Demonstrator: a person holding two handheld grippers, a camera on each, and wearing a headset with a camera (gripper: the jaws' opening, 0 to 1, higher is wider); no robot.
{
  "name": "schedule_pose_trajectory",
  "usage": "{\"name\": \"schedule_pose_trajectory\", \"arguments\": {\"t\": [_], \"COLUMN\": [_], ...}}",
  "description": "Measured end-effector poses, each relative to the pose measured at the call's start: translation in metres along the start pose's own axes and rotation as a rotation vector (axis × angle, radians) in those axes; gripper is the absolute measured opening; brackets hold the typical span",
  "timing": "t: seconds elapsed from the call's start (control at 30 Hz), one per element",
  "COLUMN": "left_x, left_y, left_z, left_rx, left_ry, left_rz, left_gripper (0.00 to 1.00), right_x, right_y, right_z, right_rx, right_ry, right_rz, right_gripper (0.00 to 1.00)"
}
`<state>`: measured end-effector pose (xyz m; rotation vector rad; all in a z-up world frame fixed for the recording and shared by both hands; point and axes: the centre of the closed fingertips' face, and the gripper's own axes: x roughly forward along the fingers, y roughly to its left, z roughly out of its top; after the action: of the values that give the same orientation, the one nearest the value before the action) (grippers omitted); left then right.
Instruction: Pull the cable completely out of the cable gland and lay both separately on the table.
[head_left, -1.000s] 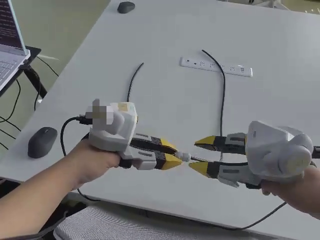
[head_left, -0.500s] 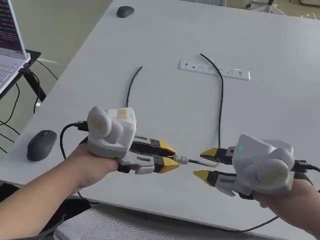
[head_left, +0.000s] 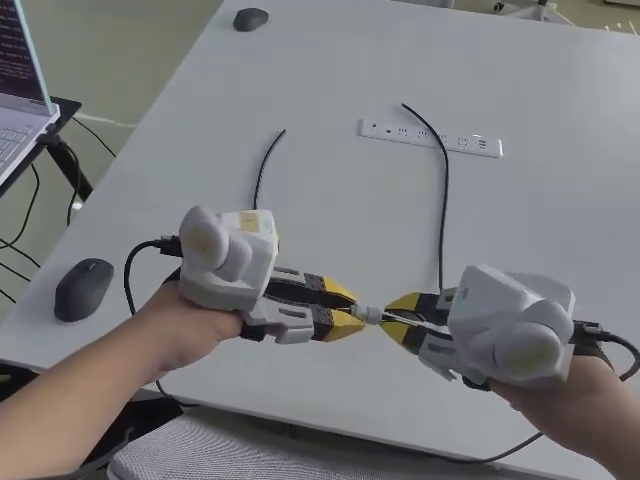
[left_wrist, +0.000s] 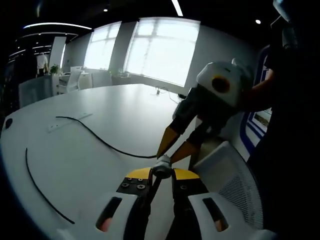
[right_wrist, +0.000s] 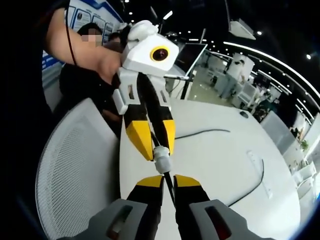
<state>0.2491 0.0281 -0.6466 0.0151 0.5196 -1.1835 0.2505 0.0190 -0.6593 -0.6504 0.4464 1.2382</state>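
The small white cable gland (head_left: 367, 315) is pinched in my left gripper (head_left: 352, 318), which is shut on it just above the table's near edge. A thin black cable (head_left: 443, 200) leaves the gland and runs away across the white table (head_left: 330, 80). My right gripper (head_left: 398, 322) faces the left one tip to tip and is shut on the cable right beside the gland. In the left gripper view the gland (left_wrist: 161, 165) sits between my yellow fingertips (left_wrist: 137, 173). In the right gripper view the cable (right_wrist: 169, 187) passes between my closed jaws, with the gland (right_wrist: 161, 159) just ahead.
A white power strip (head_left: 430, 138) lies at the far middle and a second loose black cable (head_left: 265, 165) to its left. One mouse (head_left: 82, 288) sits near the left edge, another (head_left: 250, 18) far back. A laptop (head_left: 15, 90) stands left; a mesh chair (head_left: 200, 450) is below.
My right gripper has moved left up to the gland and gone from open to shut on the cable. The left gripper has held the gland almost still.
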Motion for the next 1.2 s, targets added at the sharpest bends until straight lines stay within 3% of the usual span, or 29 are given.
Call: {"name": "schedule_pose_trajectory", "arguments": {"t": [0.63, 1.2], "left_x": [0.005, 0.003], "left_y": [0.005, 0.014], "left_z": [-0.006, -0.002], "left_rx": [-0.015, -0.028], "left_ry": [0.032, 0.007], "left_rz": [0.007, 0.049], "left_gripper": [0.15, 0.15], "right_x": [0.008, 0.007], "right_y": [-0.002, -0.019], "right_z": [-0.008, -0.021], "right_rx": [0.009, 0.11], "right_ry": [0.018, 0.015], "right_rz": [0.0, -0.05], "right_gripper": [0.0, 0.0]}}
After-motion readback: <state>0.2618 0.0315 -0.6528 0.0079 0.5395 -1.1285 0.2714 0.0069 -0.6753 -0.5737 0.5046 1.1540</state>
